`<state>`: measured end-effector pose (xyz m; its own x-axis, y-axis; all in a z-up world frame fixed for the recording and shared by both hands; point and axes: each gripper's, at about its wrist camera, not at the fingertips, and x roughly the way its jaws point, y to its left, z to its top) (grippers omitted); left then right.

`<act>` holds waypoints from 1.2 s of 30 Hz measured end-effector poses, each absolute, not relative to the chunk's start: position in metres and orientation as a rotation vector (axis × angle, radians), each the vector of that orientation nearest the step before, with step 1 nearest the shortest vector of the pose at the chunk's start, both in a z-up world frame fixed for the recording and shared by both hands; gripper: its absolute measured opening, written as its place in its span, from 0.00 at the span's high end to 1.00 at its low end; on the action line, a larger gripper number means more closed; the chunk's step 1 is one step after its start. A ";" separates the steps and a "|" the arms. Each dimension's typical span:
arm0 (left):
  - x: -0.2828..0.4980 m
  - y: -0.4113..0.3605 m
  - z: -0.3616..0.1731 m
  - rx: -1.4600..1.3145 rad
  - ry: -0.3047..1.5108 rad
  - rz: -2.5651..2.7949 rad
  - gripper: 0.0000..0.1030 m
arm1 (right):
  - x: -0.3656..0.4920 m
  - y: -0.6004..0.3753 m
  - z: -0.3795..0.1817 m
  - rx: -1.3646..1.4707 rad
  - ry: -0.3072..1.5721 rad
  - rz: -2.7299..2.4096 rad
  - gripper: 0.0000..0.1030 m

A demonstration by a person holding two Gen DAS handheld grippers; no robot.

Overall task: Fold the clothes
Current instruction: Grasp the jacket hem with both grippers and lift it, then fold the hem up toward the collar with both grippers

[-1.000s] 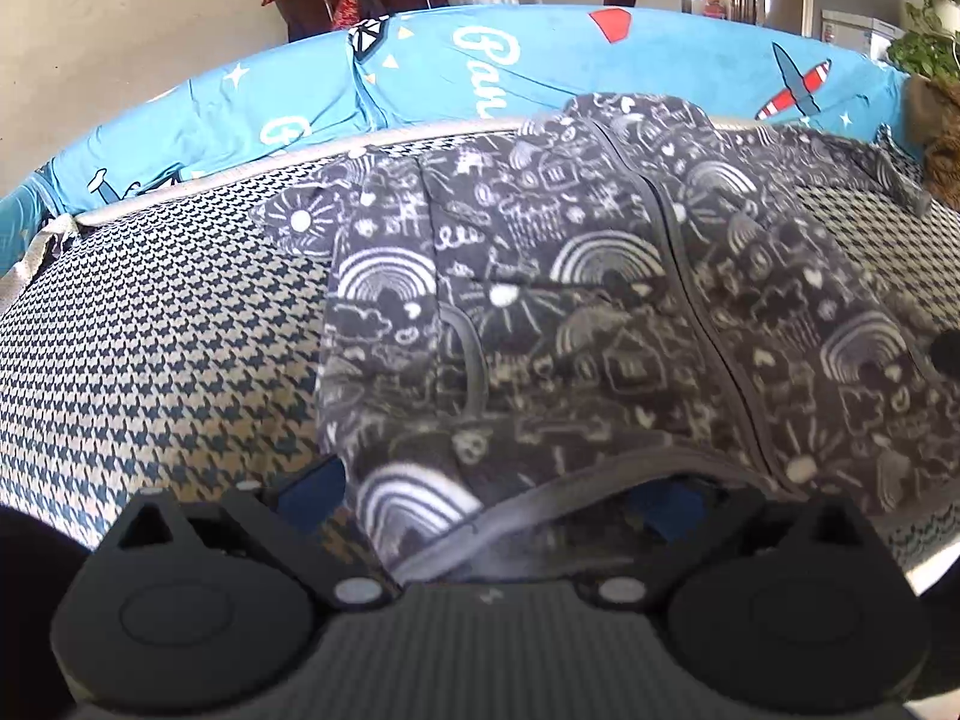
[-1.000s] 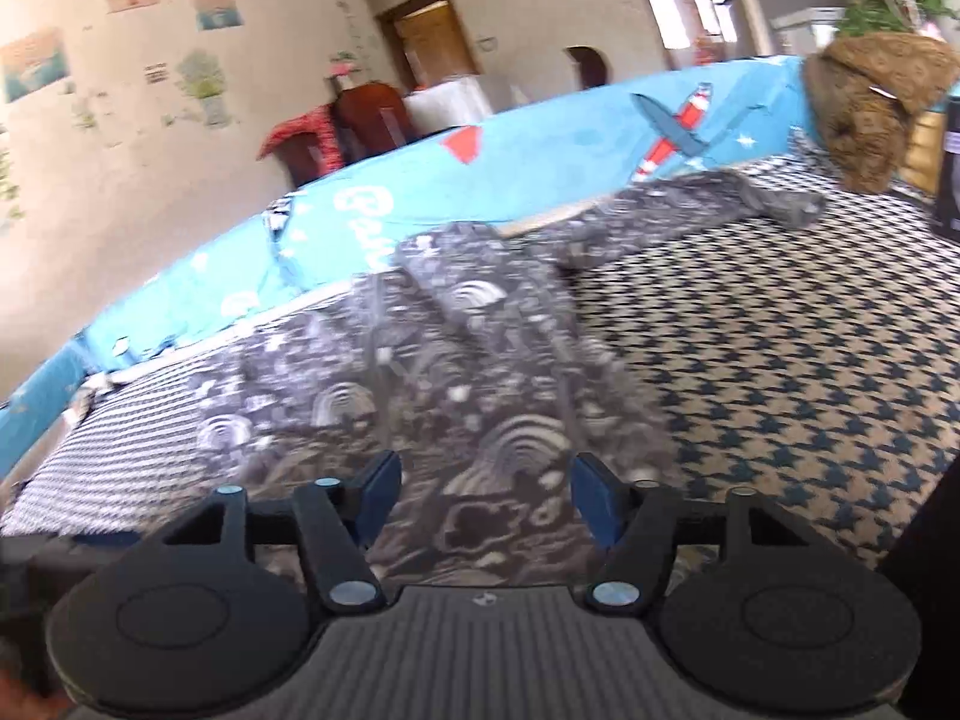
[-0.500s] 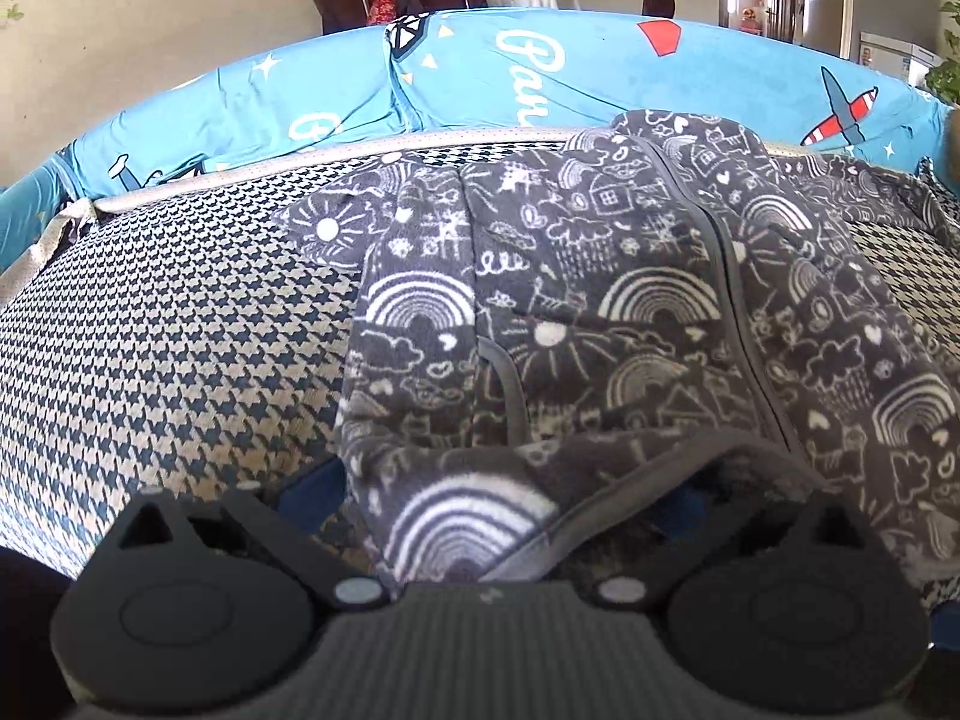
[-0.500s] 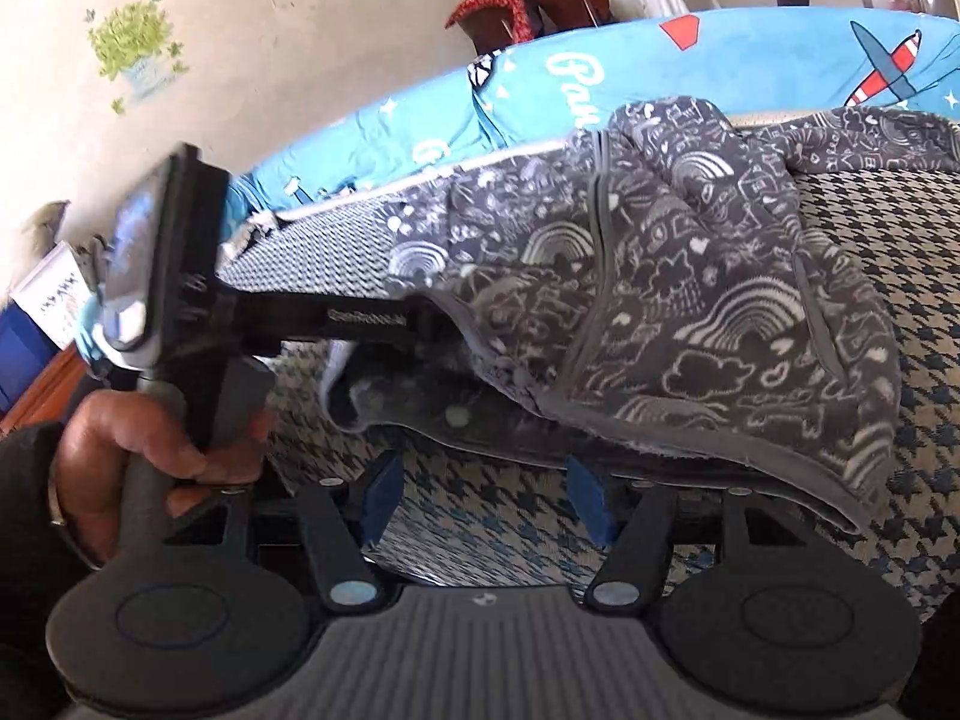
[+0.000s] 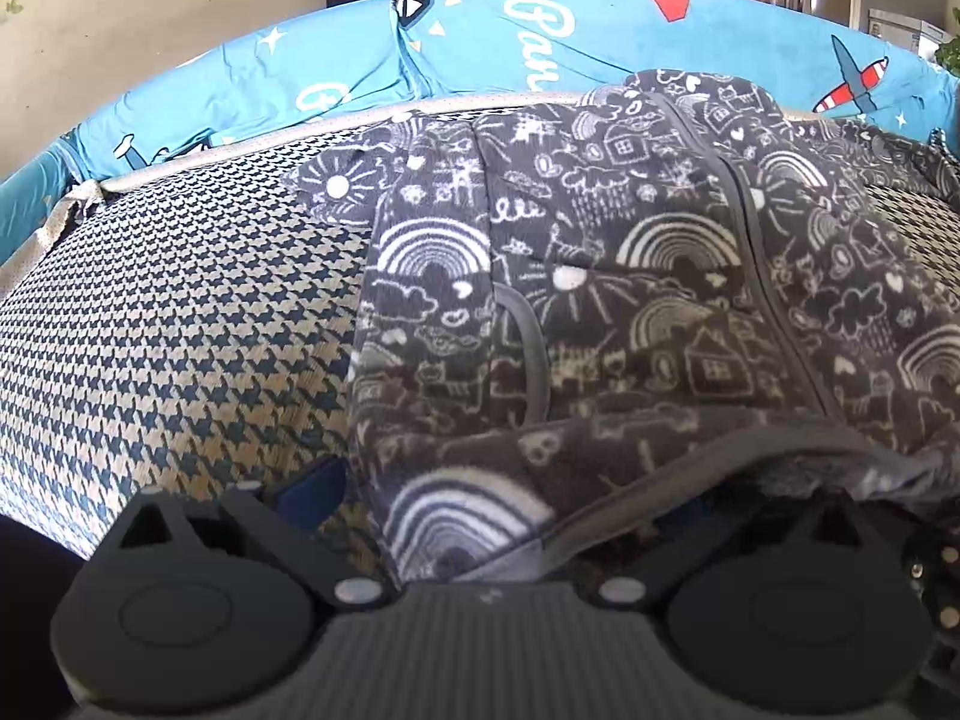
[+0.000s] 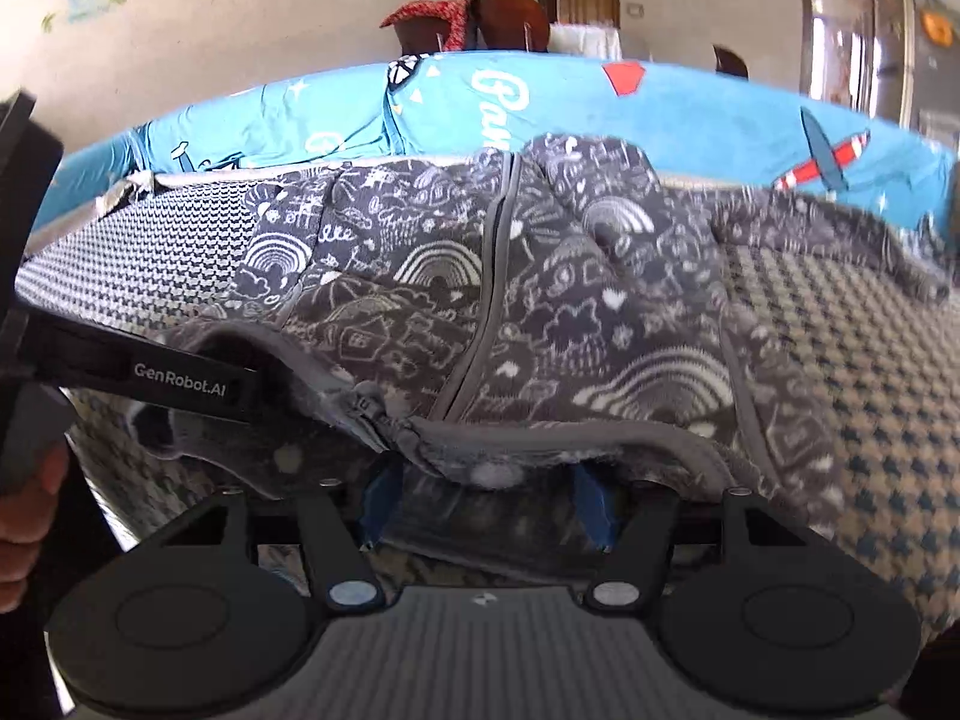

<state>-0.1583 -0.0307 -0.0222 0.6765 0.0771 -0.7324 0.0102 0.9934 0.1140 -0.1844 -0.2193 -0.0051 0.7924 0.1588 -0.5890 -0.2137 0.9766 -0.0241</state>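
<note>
Grey doodle-print fleece jacket (image 5: pixel 630 276) lies zip-up on houndstooth bed cover (image 5: pixel 180 312), blue sheet (image 5: pixel 480 36) at 12 o'clock. Left gripper (image 5: pixel 498 504) wide apart, hem draped across it; grasp unclear. Right gripper (image 6: pixel 483 498) parted, hem between blue fingers (image 6: pixel 591 504).

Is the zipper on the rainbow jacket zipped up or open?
Zipped up, as far as shows. On the jacket the grey zipper runs as one closed line down the front, its pull at the hem. Its top is hidden.
</note>
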 end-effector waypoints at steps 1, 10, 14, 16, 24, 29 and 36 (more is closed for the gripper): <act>-0.158 -0.030 -0.021 0.114 0.815 0.054 0.00 | -0.184 -0.219 -0.004 -0.107 0.607 0.191 0.40; -0.152 -0.022 -0.025 0.110 0.831 0.124 0.00 | -0.172 -0.225 -0.014 -0.105 0.703 0.153 0.43; -0.153 -0.026 -0.029 0.131 0.844 0.116 0.00 | -0.171 -0.229 -0.015 -0.067 0.716 0.141 0.43; -0.152 -0.027 -0.029 0.130 0.838 0.119 0.00 | -0.171 -0.232 -0.014 -0.047 0.698 0.125 0.43; -0.143 -0.020 -0.028 0.116 0.816 0.186 0.00 | -0.155 -0.240 -0.011 0.016 0.670 0.088 0.43; -0.140 -0.020 -0.032 0.122 0.818 0.202 0.00 | -0.153 -0.236 -0.012 -0.031 0.643 0.069 0.43; -0.133 -0.008 -0.022 0.099 0.756 0.313 0.00 | -0.139 -0.240 -0.003 -0.041 0.555 0.022 0.43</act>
